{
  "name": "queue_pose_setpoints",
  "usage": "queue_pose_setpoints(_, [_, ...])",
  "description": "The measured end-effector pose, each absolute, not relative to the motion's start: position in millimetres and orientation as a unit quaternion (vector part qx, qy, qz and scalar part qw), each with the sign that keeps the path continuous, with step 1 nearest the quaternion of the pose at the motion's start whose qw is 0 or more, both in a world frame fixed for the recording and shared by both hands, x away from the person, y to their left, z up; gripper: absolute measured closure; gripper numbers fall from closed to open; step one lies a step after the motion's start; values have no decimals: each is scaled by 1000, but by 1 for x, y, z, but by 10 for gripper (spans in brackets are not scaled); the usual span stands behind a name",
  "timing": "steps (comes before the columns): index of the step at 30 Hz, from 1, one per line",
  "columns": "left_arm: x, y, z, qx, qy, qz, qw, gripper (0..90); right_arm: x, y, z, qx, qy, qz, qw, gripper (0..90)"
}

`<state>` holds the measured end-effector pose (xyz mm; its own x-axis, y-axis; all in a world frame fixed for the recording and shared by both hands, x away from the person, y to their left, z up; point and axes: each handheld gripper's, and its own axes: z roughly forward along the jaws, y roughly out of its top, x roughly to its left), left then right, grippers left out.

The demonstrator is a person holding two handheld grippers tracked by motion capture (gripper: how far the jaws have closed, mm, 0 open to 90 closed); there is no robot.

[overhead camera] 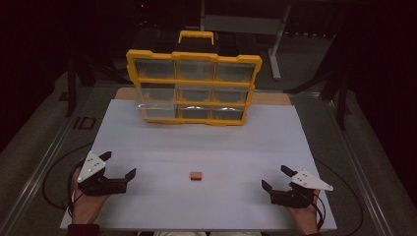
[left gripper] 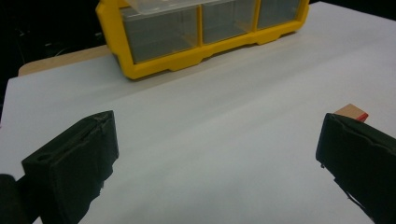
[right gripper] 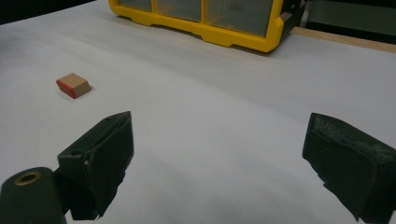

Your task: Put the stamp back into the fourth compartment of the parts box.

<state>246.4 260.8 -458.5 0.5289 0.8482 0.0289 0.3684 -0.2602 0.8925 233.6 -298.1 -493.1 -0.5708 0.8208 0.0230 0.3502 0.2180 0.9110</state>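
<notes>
Two empty grippers rest near the bottom of the frame, a small block between them.

In the high view the left gripper (overhead camera: 120,166) sits at lower left and the right gripper (overhead camera: 276,178) at lower right, each with its jaws spread wide and holding nothing. The small wooden block (overhead camera: 196,176), tan with a red edge, lies on the white board (overhead camera: 206,142) at lower centre, between the two and well apart from both; neither looks clearly nearer, and its long axis seems to run across the frame. In the right gripper view it sits at upper left, beyond the jaws. The yellow organizer (overhead camera: 193,87) stands tilted at the top centre of the board, its clear compartments apparently empty, though glare makes that uncertain.
</notes>
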Motion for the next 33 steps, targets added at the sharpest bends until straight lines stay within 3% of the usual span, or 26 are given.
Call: queue_pose_setpoints(33, [287,192,-445,822,307,237,417,0,234,-300,-496,400,738,490,235,89])
